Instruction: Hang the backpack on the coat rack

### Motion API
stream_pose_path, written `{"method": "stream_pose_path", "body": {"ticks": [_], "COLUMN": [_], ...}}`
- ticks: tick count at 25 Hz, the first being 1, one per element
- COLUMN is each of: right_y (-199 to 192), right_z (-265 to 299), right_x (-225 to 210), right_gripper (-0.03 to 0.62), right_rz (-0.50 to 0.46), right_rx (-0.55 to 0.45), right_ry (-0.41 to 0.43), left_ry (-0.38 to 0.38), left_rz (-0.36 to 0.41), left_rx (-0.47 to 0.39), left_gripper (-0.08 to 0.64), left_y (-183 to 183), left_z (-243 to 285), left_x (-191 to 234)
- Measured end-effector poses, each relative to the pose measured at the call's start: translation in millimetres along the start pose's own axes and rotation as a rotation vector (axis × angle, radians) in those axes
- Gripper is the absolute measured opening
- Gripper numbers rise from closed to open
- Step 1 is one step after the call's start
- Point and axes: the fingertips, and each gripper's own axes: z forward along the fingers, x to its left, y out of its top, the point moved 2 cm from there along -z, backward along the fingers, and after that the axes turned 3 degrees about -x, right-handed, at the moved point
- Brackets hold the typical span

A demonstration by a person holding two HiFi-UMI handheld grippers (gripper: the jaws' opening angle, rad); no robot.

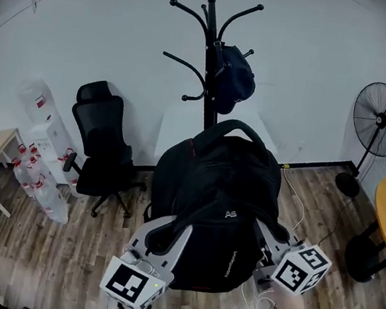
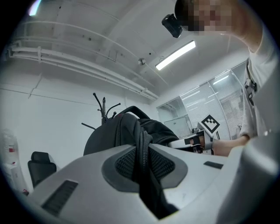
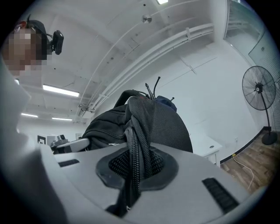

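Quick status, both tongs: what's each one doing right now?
Left tongs: closed on the backpack, pinching its zippered edge.
Right tongs: closed on the backpack's other side, same kind of pinch.

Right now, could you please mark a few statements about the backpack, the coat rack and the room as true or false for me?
1. The left gripper and the right gripper are both shut on the backpack. True.
2. The backpack hangs on the coat rack. False: the two grippers hold it up in front of the rack.
3. The rack's hooks are all bare. False: a dark bag hangs on it.
4. In the head view, a standing fan is to the right of the rack. True.
5. In the head view, the office chair stands to the right of the rack. False: it stands to the left.
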Motion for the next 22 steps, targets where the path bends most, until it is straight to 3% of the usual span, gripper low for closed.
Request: {"method": "stream_pose_path", "body": {"ticks": [12, 22], "right_y": [54, 100], "right_z": [72, 122], "right_x": [-48, -86], "right_gripper": [0.032, 0.032], "right_rz": [-0.039, -0.090], "right_rx": [-0.028, -0.073], "right_ry": [0.040, 0.083], "left_ry": [0.015, 0.096], "left_rz": [0.011, 0.018], "left_rx": [-0.033, -0.068], "left_gripper": [0.057, 0.057], "left_y": [12, 23], "left_z": [76, 132], "left_x": [54, 87]}}
